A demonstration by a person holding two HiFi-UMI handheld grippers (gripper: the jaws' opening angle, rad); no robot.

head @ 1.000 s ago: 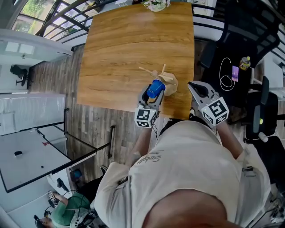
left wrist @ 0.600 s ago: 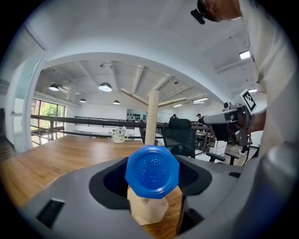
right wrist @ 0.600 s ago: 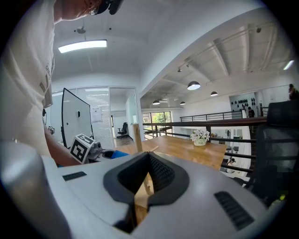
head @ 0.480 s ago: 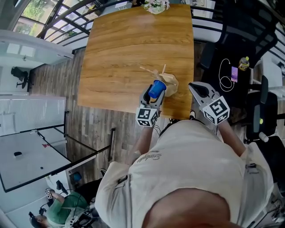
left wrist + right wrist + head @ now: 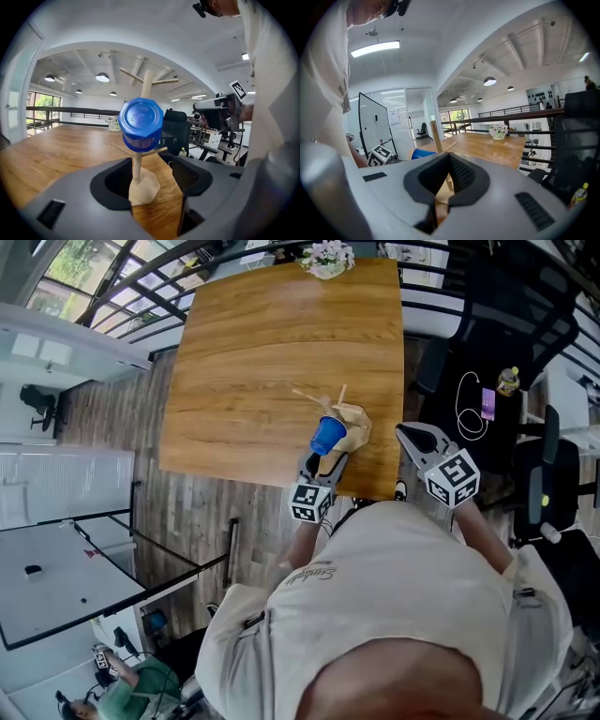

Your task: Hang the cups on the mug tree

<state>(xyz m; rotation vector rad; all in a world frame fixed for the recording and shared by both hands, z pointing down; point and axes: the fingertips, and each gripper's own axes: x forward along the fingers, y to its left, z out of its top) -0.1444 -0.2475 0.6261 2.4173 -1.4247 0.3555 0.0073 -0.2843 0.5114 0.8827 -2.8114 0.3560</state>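
A blue cup (image 5: 328, 435) hangs on a low peg of the wooden mug tree (image 5: 353, 418), near the table's front edge. In the left gripper view the blue cup (image 5: 140, 123) shows bottom-first in front of the mug tree (image 5: 148, 84), beyond the jaws. My left gripper (image 5: 322, 463) is open and empty, just short of the cup; its jaws (image 5: 151, 180) stand wide apart. My right gripper (image 5: 418, 438) hovers off the table's right front corner, shut and empty. In the right gripper view the tree's trunk (image 5: 436, 136) and the cup (image 5: 423, 153) lie behind the right gripper (image 5: 443, 197).
The wooden table (image 5: 262, 343) carries a flower pot (image 5: 326, 254) at its far edge. To the right stand black office chairs (image 5: 525, 315), a dark surface with a phone on a cable (image 5: 487, 399) and a small bottle (image 5: 507, 381). A railing runs behind the table.
The left gripper has let go of the blue cup and drawn back toward me; the cup stays on the tree's peg. The right gripper has barely moved.
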